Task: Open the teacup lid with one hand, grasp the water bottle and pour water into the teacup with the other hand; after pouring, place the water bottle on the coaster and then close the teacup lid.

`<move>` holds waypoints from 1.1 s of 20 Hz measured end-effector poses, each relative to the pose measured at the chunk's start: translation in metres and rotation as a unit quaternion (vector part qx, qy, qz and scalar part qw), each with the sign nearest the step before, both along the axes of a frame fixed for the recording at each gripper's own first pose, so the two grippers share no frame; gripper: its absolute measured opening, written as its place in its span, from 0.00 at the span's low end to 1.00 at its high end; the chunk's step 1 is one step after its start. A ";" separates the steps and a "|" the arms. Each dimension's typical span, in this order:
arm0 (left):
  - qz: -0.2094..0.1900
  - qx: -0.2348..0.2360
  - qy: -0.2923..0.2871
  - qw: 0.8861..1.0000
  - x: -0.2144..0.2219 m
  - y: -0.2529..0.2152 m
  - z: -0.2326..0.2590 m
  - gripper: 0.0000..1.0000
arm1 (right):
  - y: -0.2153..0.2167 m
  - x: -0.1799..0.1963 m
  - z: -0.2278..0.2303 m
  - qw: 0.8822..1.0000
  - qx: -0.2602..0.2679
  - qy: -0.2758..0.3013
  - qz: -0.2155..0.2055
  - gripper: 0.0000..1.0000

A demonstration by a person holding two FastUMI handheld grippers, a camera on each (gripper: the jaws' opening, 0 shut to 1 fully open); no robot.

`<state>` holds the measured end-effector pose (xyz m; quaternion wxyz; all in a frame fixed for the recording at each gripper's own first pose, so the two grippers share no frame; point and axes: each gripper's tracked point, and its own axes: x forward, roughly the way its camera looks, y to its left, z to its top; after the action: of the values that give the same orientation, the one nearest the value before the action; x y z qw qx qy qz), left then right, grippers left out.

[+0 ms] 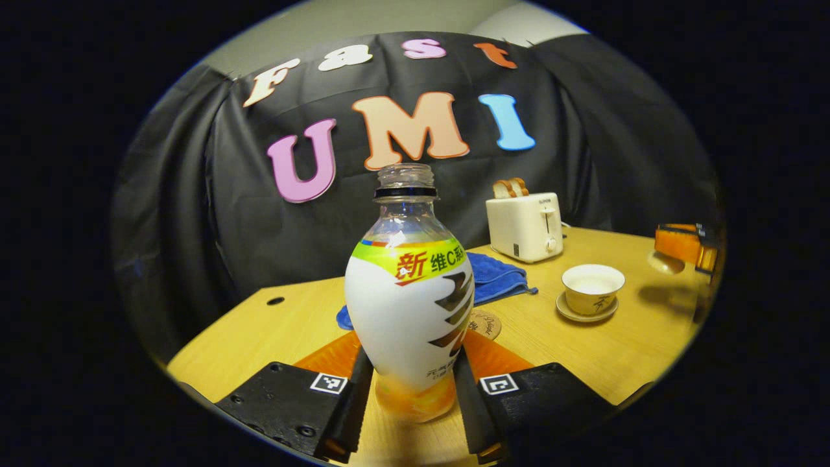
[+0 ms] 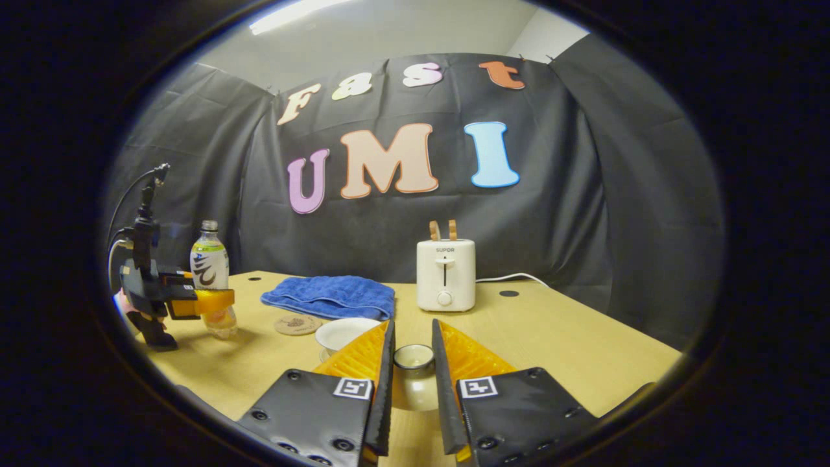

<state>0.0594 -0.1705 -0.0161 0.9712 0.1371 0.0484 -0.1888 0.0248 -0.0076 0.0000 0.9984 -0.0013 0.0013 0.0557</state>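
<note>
An uncapped water bottle with a white label stands upright between the fingers of my left gripper, which is shut on its lower body. In the right gripper view the bottle is at the far left with the left gripper clamped on it, its base at or just above the table. The teacup sits lidless on its saucer, to the right. My right gripper is shut on the knob of the teacup lid, held beside the teacup. A round coaster lies behind the bottle.
A folded blue towel lies behind the coaster, and a white toaster with bread in it stands at the back. The wooden table has cable holes near its far edge. The black cloth wall closes off the back.
</note>
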 end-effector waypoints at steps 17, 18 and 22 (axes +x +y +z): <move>-0.080 0.452 -0.161 0.874 0.043 -0.060 0.028 0.58 | -0.035 0.006 0.002 0.999 -0.001 -0.003 -0.038 0.34; -0.085 0.466 -0.165 0.865 0.043 -0.061 0.026 0.59 | -0.035 0.006 0.001 0.999 -0.001 -0.003 -0.038 0.34; -0.105 0.519 -0.182 0.829 0.053 -0.074 0.020 0.58 | -0.035 0.006 0.001 0.999 -0.001 -0.003 -0.038 0.34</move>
<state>0.1125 -0.2447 0.0039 0.7230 0.6566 -0.0531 -0.2081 0.0311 -0.0426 0.0008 0.9998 -0.0022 -0.0019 0.0176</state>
